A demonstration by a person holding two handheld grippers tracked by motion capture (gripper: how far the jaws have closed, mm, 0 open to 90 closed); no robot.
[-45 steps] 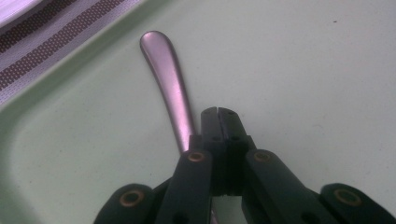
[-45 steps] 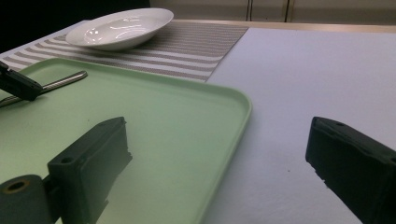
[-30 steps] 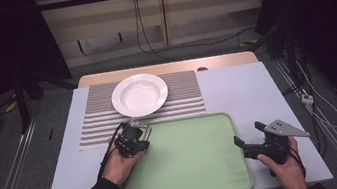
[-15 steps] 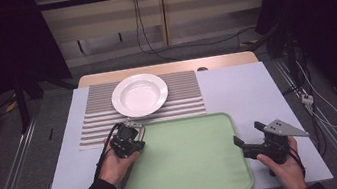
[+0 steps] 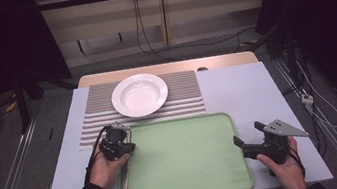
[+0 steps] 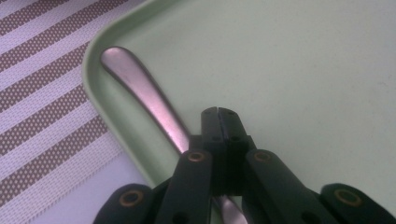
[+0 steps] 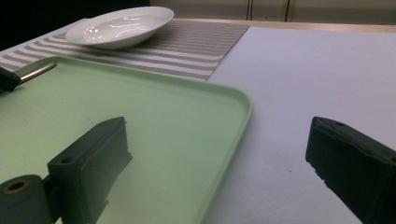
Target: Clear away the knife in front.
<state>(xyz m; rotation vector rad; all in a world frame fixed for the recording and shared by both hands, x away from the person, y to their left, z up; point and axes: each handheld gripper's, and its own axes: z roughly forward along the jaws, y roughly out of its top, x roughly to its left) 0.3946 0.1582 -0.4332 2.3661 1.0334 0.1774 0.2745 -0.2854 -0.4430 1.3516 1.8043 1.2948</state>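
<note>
My left gripper (image 6: 218,112) pinches the spoon (image 6: 140,91) at the tray's (image 5: 221,122) left rim, right gripper (image 7: 219,154) spread beside the tray. Lift level, handle clearing the rim.

spoon (image 6: 140,95) bowl end hidden beneath the jaws, handle tip showing

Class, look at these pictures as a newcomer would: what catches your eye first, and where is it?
The big green tray fills the near table, with a white bowl on the striped mat behind it. At the tray's left edge the left gripper, jaws shut, holds a metal utensil; the right gripper gapes at its right edge.
</note>
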